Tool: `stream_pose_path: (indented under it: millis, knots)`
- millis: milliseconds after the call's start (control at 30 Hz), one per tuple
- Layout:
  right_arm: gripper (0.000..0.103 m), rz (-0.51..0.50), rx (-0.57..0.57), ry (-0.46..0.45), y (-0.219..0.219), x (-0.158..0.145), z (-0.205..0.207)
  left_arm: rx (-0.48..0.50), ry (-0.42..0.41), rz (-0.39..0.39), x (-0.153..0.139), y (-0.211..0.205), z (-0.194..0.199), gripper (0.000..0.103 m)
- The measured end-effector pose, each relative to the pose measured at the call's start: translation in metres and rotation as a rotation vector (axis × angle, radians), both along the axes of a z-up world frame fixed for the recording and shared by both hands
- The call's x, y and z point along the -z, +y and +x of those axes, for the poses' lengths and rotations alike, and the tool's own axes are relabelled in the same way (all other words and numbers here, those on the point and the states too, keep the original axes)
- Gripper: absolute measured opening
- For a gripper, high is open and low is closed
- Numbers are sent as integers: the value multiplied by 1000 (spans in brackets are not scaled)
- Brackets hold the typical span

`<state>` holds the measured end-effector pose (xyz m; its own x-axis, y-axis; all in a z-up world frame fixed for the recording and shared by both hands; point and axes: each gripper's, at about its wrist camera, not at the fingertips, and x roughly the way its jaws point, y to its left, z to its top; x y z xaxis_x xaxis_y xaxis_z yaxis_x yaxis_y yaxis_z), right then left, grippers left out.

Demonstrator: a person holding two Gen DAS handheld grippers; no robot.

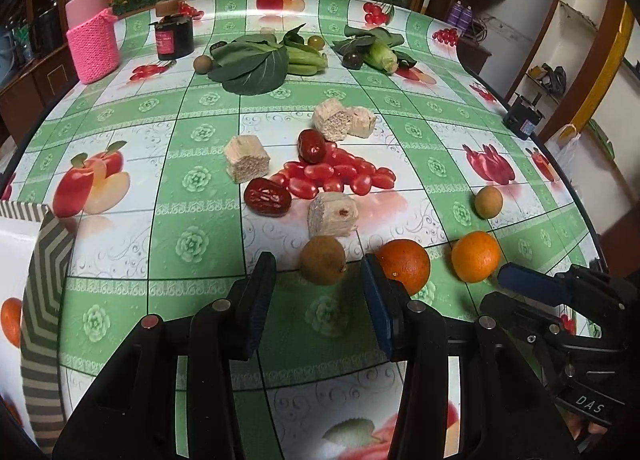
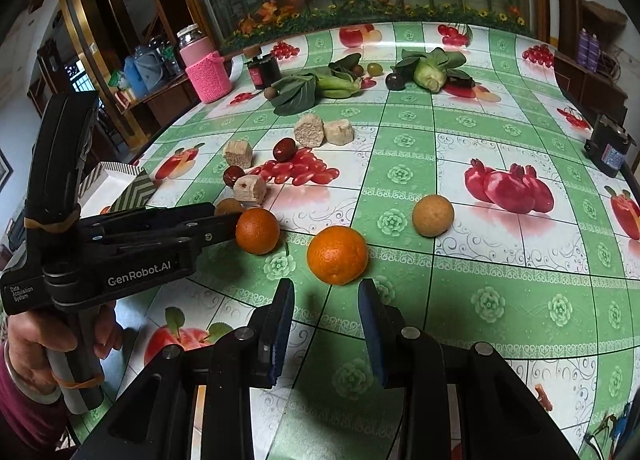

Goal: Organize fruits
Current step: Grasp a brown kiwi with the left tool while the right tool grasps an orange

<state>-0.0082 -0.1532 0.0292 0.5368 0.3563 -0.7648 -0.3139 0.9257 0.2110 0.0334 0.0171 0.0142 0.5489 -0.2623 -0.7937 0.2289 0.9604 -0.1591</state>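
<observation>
The jaws of the left gripper (image 1: 318, 284) stand apart around a brown round fruit (image 1: 323, 260) on the surface (image 1: 192, 244), likely lining up a pick. The right gripper (image 2: 326, 314) (also released) waits behind an orange (image 2: 337, 254).

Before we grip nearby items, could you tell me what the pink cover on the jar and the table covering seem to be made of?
Pink cover: likely knitted yarn, matte; stitch rows show. Table covering: probably glossy plastic or oilcloth; printed fruit pattern with soft reflections.
</observation>
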Motion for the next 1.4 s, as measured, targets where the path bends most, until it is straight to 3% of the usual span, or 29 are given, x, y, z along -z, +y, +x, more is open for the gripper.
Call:
stream_pose_path:
  millis: [67, 133, 533, 833, 967, 1033, 1133, 1400]
  knots:
    - [32, 0, 3, 1, -1, 0, 2, 9, -6, 0, 0, -1, 0, 27]
    - [32, 4, 6, 1, -2, 0, 3, 7, -14, 8, 1, -1, 0, 22]
    - [32, -37, 17, 5, 7, 8, 22, -32, -31, -38, -9, 15, -18, 22]
    - [28, 27, -7, 2, 5, 10, 28, -39, -27, -48, -9, 21, -35, 22]
    - [28, -16, -19, 20, 11, 8, 24, -42, -25, -49, -10, 25, -41, 22]
    - [30, -55, 2, -1, 12, 4, 23, -49, -26, -52, -11, 28, -43, 22]
    - [44, -84, 20, -13, 12, 1, 27, -55, -32, -56, -14, 33, -46, 22]
    - [44, -76, 0, 6, 18, 5, 48, -63, -49, -54, -26, 41, -53, 22]
